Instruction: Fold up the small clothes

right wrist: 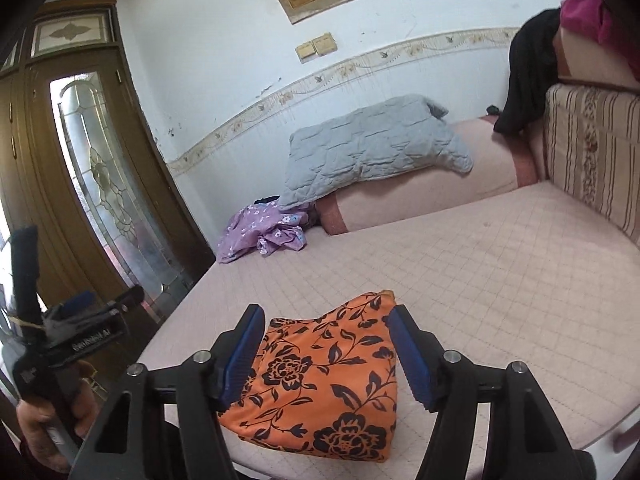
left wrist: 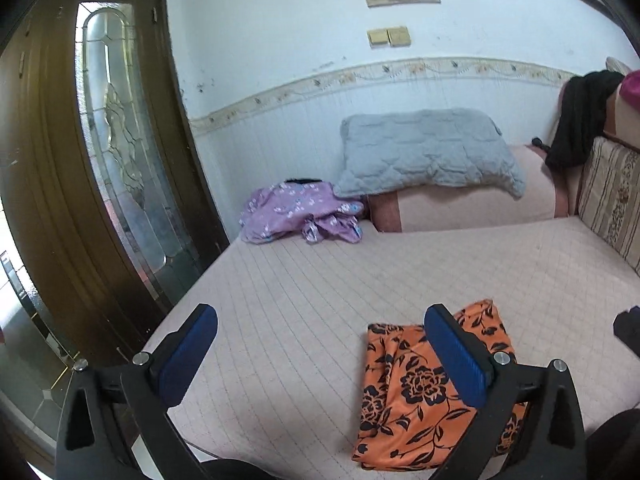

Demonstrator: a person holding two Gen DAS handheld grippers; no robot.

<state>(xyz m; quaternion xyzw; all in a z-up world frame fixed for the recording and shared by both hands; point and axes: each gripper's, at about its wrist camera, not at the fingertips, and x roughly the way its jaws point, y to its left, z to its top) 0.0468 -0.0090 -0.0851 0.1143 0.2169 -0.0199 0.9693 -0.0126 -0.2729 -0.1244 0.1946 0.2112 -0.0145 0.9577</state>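
An orange cloth with black flowers lies folded into a compact bundle near the front edge of the pink bed. My left gripper hovers above the bed with its jaws wide apart and nothing between them; its right finger overlaps the cloth in the picture only. In the right wrist view the same orange cloth lies below my right gripper, whose blue pads stand apart above it without touching. A crumpled purple flowered garment sits at the far left corner of the bed, also the purple garment.
A grey quilted pillow leans on a pink bolster by the wall. A striped cushion and dark clothing stand at the right. A brown door with glass is left of the bed. A hand holds the left gripper.
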